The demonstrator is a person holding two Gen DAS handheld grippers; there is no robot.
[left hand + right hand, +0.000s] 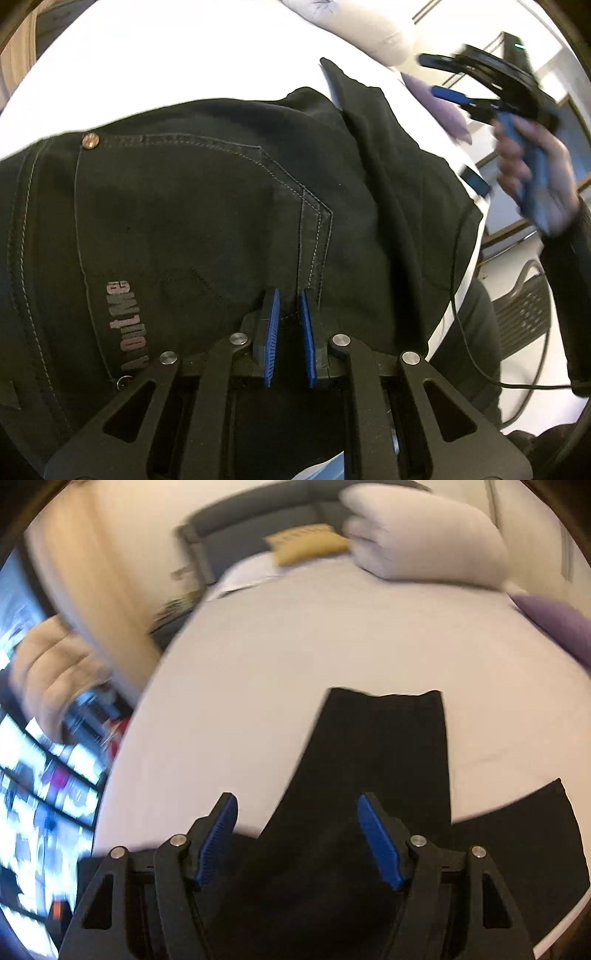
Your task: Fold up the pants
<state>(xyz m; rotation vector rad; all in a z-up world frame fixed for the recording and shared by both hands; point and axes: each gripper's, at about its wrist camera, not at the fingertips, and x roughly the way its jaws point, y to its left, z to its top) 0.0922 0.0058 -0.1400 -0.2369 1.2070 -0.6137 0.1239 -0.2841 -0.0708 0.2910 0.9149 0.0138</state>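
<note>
The left tool (pixel 287 301) clamps a seam of the black denim pants (pixel 207 206). The right tool (pixel 297 812) hangs above them on the white bed (pixel 258 672), jaws apart, empty.

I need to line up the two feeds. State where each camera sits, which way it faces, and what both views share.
Left wrist: on the left gripper, looking down at the black pants; jaws shut on a fold near the pocket seam; the right gripper and right hand show.
Right wrist: on the right gripper, jaws open, above the pant legs, facing the white pillow; a blurred hand shows.
Shared: pants, white bed, purple cushion.
</note>
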